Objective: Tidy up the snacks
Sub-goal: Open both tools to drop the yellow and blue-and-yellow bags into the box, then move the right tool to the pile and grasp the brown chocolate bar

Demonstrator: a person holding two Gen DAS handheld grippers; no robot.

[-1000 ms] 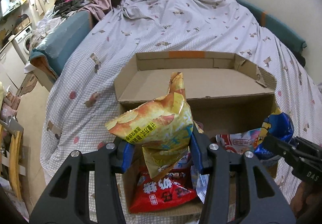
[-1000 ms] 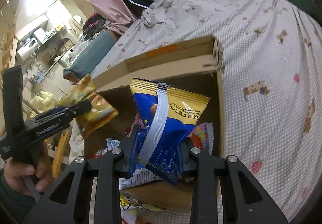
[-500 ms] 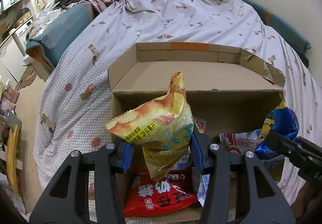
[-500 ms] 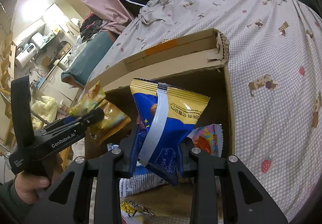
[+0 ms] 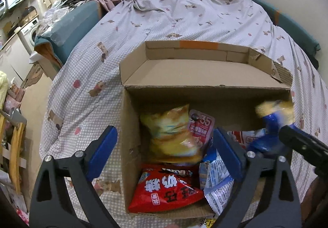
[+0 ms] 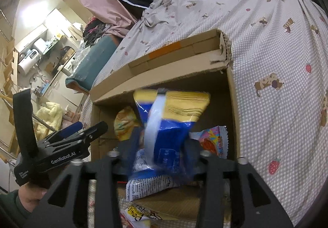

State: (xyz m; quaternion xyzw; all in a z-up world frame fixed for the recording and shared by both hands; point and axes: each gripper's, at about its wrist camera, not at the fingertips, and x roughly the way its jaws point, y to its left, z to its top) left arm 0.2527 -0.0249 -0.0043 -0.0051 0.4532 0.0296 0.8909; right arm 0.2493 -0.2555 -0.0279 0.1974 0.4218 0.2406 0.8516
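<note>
Now both tongs are opening over the cardboard box on the bed: left tongs released above the yellow chip bag, right tongs loosening around the blurred blue bag.

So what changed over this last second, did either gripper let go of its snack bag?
Both did. The left gripper opened wide and the yellow chip bag dropped into the cardboard box, landing above the red bag. The right gripper is opening; the blue and yellow bag, blurred, is slipping down between its fingers. Box, bedspread and both hands stayed put.
</note>
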